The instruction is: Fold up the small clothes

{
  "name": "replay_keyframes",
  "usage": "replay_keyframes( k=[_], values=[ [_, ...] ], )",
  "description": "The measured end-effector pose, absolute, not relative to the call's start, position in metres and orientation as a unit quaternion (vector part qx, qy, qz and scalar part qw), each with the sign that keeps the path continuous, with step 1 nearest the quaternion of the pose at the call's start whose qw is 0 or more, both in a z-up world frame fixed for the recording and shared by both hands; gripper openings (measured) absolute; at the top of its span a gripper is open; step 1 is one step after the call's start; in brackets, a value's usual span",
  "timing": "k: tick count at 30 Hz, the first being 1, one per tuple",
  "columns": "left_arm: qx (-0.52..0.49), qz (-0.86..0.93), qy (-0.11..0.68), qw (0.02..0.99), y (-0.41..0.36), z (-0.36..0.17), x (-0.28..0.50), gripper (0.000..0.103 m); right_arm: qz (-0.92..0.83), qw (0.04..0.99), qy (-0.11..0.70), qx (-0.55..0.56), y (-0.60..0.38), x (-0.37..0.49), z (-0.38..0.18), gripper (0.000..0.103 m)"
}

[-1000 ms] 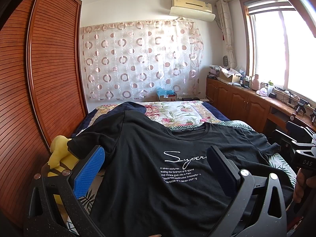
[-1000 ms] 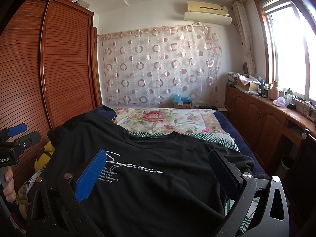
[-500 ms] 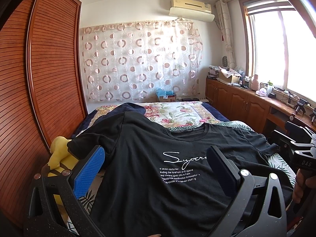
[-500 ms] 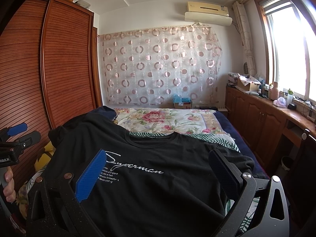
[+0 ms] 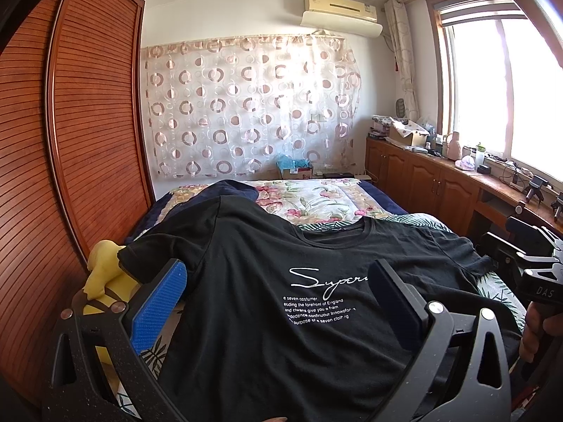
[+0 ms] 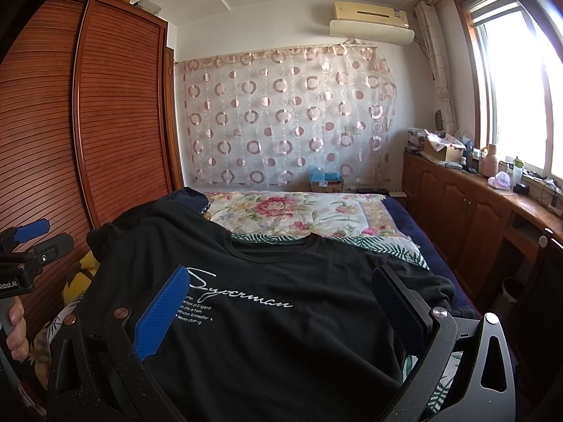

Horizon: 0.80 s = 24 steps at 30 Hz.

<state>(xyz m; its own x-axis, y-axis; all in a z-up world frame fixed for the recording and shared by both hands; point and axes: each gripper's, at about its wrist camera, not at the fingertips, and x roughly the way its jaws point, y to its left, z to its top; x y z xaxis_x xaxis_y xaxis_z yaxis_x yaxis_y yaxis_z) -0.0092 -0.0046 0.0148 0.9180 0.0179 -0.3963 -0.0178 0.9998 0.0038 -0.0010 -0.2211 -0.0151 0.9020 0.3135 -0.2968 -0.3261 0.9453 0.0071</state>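
Observation:
A black T-shirt with white script print lies spread flat, front up, on the bed, collar toward the far end; it also shows in the right wrist view. My left gripper is open and empty, hovering over the shirt's lower left part. My right gripper is open and empty over the shirt's lower right part. The right gripper shows at the left view's right edge; the left gripper shows at the right view's left edge.
A floral bedspread covers the bed beyond the shirt. A yellow soft toy lies at the bed's left edge by the wooden wardrobe. A wooden cabinet with clutter runs under the window on the right.

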Motion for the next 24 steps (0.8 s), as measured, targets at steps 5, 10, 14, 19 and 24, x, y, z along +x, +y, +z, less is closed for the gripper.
replay_keyframes(
  k=[5,10,14,19,24],
  values=[
    [-0.006,0.014,0.217,0.976,0.005,0.006,0.001,0.103,0.173,0.971,0.162,-0.024,-0.220,0.010,-0.021,0.103],
    [-0.010,0.020,0.237,0.971,0.018,-0.013,0.018,0.103,0.188,0.966,0.174,-0.028,-0.218,0.025,-0.025,0.103],
    [-0.009,0.027,0.252,0.967,0.030,-0.026,0.032,0.103,0.205,0.961,0.184,-0.037,-0.211,0.044,-0.026,0.103],
    [-0.010,0.039,0.270,0.962,0.051,-0.036,0.053,0.103,0.223,0.953,0.200,-0.052,-0.205,0.072,-0.027,0.103],
    [-0.012,0.047,0.280,0.959,0.074,-0.041,0.068,0.103,0.236,0.945,0.220,-0.059,-0.205,0.098,-0.027,0.103]
  ],
)
